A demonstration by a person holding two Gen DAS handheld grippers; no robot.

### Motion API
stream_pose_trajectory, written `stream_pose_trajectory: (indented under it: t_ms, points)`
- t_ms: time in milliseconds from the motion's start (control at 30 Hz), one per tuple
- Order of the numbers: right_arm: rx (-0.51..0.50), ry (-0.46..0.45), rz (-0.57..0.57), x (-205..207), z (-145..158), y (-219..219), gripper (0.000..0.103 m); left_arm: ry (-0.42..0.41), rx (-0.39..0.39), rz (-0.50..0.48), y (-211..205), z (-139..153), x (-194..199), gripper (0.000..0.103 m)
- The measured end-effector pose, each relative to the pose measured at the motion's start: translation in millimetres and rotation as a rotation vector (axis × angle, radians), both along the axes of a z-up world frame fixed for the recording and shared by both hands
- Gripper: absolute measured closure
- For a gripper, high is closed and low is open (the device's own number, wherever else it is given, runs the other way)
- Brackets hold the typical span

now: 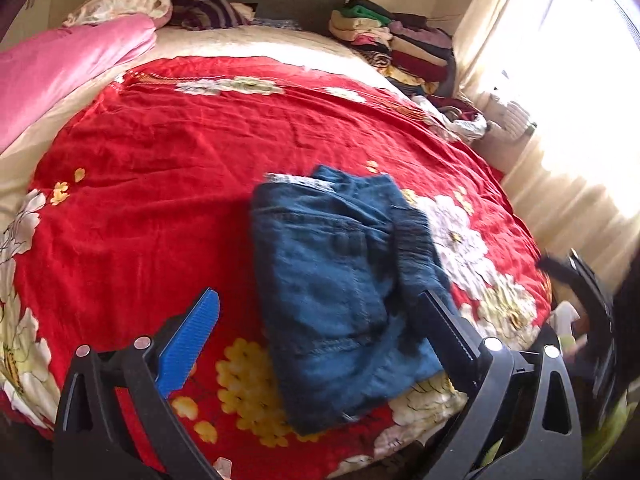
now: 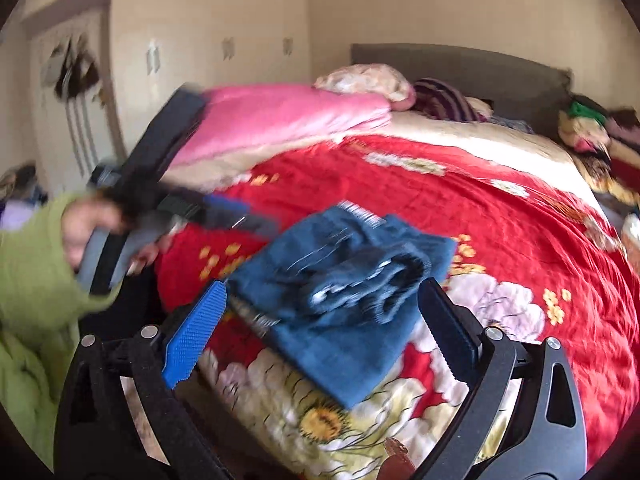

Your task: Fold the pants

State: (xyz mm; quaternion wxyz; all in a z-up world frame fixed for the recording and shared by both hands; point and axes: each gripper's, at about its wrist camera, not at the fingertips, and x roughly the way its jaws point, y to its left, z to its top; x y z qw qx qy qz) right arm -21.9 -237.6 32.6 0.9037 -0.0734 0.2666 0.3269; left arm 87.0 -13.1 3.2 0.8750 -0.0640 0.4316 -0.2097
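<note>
Between the spread fingers of the left gripper (image 1: 320,332) lies the folded bundle of dark blue denim pants (image 1: 340,292), resting on the red floral bedspread (image 1: 160,152), and nothing is pinched: blue ribbed pad one side, black pad the other, both clear of the cloth. Same story at the right gripper (image 2: 320,320), its fingers wide apart and empty, the denim just ahead of the tips and between them.

My read is that the fold is made and the hands are letting go, so the job now is a clean exit. Lift straight up and away, keep the pads off the top layer, and don't snag the dark ribbed waistband (image 1: 416,248) that sits bunched along the edge near the black finger. If that edge looks loose, a light press along the top would settle it better than another grab.

Now the views differ nicely. The left wrist camera looks down onto the bundle, showing its seams and its squarish outline, plus the stack of folded clothes (image 1: 392,40) at the far corner and the bright curtained window (image 1: 560,60). The right wrist camera catches what that one cannot: the person's hand (image 2: 84,236) in a green sleeve (image 2: 32,280) gripping the other tool, blurred, beyond the blue finger, with the pink quilt (image 2: 280,116) behind it.
</note>
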Motion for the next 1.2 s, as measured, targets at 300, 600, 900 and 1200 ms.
stream_pose_trajectory:
  t_ms: [300,600,900,1200]
  points:
    - [-0.127,0.0,0.146,-13.1,-19.2,55.1,0.022,0.002,-0.037,-0.014,4.0,-1.2,25.0,0.045]
    - [-0.318,-0.052,0.232,-7.3,-39.1,93.6,0.064,0.036,0.037,-0.136,-32.4,-19.4,39.7,0.085]
    - [-0.418,-0.125,0.295,5.2,-47.9,116.2,0.065,0.089,0.043,-0.133,-35.5,-35.9,58.4,0.085]
    - [-0.338,-0.083,0.375,-1.6,-44.8,107.4,0.102,0.096,0.032,-0.129,-35.5,-37.9,61.6,0.085]
